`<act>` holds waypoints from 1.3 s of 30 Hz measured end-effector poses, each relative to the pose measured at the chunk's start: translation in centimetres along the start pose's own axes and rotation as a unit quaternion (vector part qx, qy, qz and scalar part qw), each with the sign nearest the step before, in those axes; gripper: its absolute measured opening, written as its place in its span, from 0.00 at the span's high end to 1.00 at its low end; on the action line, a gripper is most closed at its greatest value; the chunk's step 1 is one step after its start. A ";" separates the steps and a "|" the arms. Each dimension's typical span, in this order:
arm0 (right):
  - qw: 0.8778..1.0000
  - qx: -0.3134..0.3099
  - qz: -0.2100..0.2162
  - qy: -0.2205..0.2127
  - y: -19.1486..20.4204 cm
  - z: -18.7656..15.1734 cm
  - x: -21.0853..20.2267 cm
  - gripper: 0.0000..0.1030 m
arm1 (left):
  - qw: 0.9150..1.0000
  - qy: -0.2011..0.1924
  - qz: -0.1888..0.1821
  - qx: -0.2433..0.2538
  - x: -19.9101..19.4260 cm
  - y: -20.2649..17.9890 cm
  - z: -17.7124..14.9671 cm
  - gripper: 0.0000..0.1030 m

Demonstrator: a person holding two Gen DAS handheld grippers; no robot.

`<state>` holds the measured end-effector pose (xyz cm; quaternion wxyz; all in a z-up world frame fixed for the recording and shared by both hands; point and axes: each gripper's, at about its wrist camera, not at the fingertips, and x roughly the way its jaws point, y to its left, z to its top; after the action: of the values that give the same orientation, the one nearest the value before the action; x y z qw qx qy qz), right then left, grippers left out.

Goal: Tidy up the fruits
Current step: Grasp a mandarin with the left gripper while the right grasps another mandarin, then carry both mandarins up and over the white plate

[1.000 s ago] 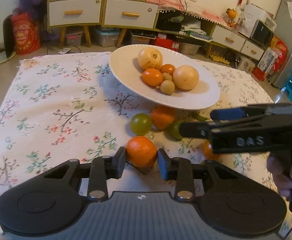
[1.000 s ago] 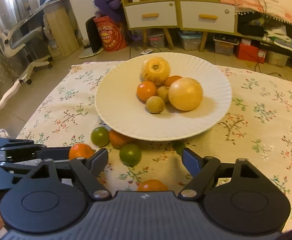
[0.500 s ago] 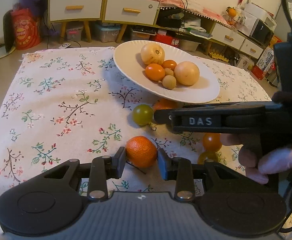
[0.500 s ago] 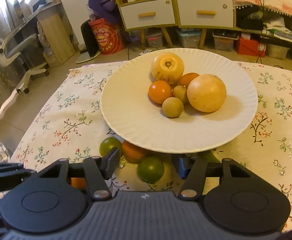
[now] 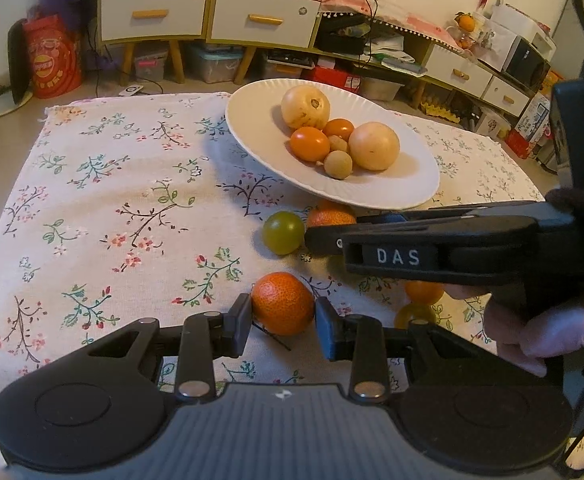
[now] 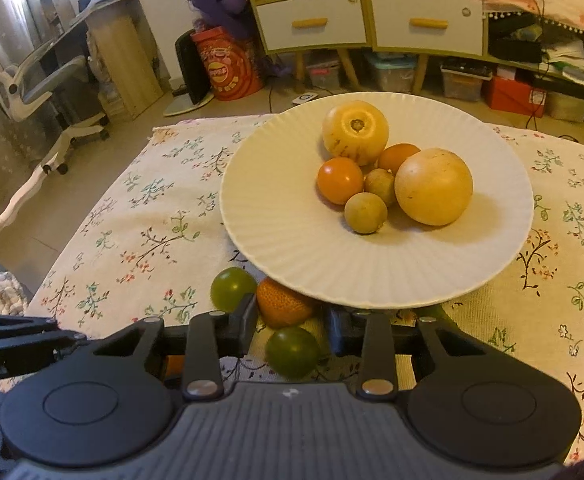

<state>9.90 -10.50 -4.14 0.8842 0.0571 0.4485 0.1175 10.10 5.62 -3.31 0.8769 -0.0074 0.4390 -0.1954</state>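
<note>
Both hands are mid-pickup, each taking one loose fruit from the flowered counter (image 5: 92, 208) to add to the white plate (image 6: 299, 248) at the far middle.

The left claw (image 5: 282, 322) is clamped on a mandarin (image 5: 282, 302) that sits on the cloth at the near edge, pads pressing both sides.

The right claw (image 6: 292, 326) is closing around a dark green round fruit (image 6: 292, 352) just near of the plate's rim; the fruit lies between the jaws, and whether the pads touch it yet is hard to tell. A second mandarin (image 6: 282, 306) and a lighter green fruit (image 6: 232, 286) sit just beyond, partly under the plate's edge.

The plate already holds two large yellow fruits, two orange ones and two small brownish ones, clustered right of centre.

Next, I judge, the right claw should finish its squeeze. Then each fruit must be lifted clear of the rim and set on the plate's bare left side, gently, since round fruit rolls.
</note>
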 end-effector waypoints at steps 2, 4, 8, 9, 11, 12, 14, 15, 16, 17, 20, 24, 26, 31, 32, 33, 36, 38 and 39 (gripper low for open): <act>1.000 -0.006 0.004 0.003 0.3 0.0 -0.1 0.69 | 1.000 0.000 0.001 0.001 0.0 -0.1 0.0 0.89; 1.000 -0.010 0.007 0.007 0.5 0.0 -0.2 0.69 | 1.000 0.000 0.002 0.001 0.0 -0.1 0.0 0.89; 1.000 -0.018 0.010 0.013 0.7 -0.1 -0.6 0.69 | 1.000 0.001 0.006 0.001 -0.1 -0.1 0.0 0.89; 1.000 -0.019 0.010 0.014 0.7 -0.1 -0.7 0.69 | 1.000 0.001 0.006 0.001 -0.1 -0.1 0.0 0.89; 1.000 -0.021 0.010 0.017 0.6 -0.1 -0.8 0.69 | 1.000 0.001 0.008 0.001 -0.2 -0.1 0.0 0.89; 1.000 -0.022 0.009 0.018 0.5 -0.1 -0.9 0.69 | 1.000 0.001 0.009 0.001 -0.2 -0.1 0.0 0.89; 0.999 -0.024 0.009 0.019 0.4 -0.1 -1.2 0.69 | 1.000 0.000 0.010 0.001 -0.3 -0.2 0.0 0.89; 0.999 -0.025 0.009 0.019 0.4 -0.2 -1.3 0.69 | 1.000 0.000 0.010 0.001 -0.3 -0.2 0.0 0.89; 0.999 -0.027 0.010 0.020 0.4 -0.2 -1.4 0.69 | 1.000 0.000 0.010 0.002 -0.3 -0.2 0.0 0.89; 0.999 -0.027 0.011 0.021 0.3 -0.2 -1.5 0.69 | 1.000 -0.001 0.010 0.002 -0.4 -0.3 0.0 0.89; 0.999 -0.029 0.012 0.021 0.0 -0.2 -2.0 0.69 | 1.000 -0.001 0.009 0.002 -0.4 -0.3 0.1 0.89; 0.999 -0.028 0.016 0.020 -0.4 -0.2 -2.6 0.69 | 1.000 -0.002 0.006 -0.001 -0.5 -0.4 0.3 0.89; 0.999 -0.028 0.017 0.018 -0.4 -0.2 -2.8 0.69 | 1.000 -0.003 0.005 -0.002 -0.6 -0.5 0.4 0.89; 0.999 -0.024 0.020 0.013 -1.2 -0.2 -3.6 0.69 | 1.000 -0.009 0.003 -0.003 -0.8 -0.8 0.7 0.89; 0.999 -0.022 0.020 0.011 -1.3 -0.2 -3.8 0.69 | 1.000 -0.011 0.002 -0.004 -0.8 -0.8 0.8 0.89; 1.000 -0.020 0.021 0.009 -1.4 -0.2 -4.0 0.69 | 1.000 -0.012 0.000 -0.004 -0.9 -0.9 0.8 0.89; 1.000 -0.015 0.023 0.005 -1.9 -0.2 -4.6 0.69 | 1.000 -0.018 -0.003 -0.003 -1.0 -1.1 1.0 0.89; 1.000 -0.013 0.024 0.002 -2.0 -0.3 -5.0 0.69 | 1.000 -0.021 -0.005 -0.004 -1.0 -1.2 1.2 0.89; 1.000 -0.013 0.025 0.000 -2.2 -0.3 -5.2 0.69 | 1.000 -0.022 -0.005 -0.005 -1.1 -1.2 1.4 0.89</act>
<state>7.05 -13.93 -0.72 0.8816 0.0568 0.4453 0.1455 10.15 4.64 -1.43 0.8854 -0.0185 0.4203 -0.1976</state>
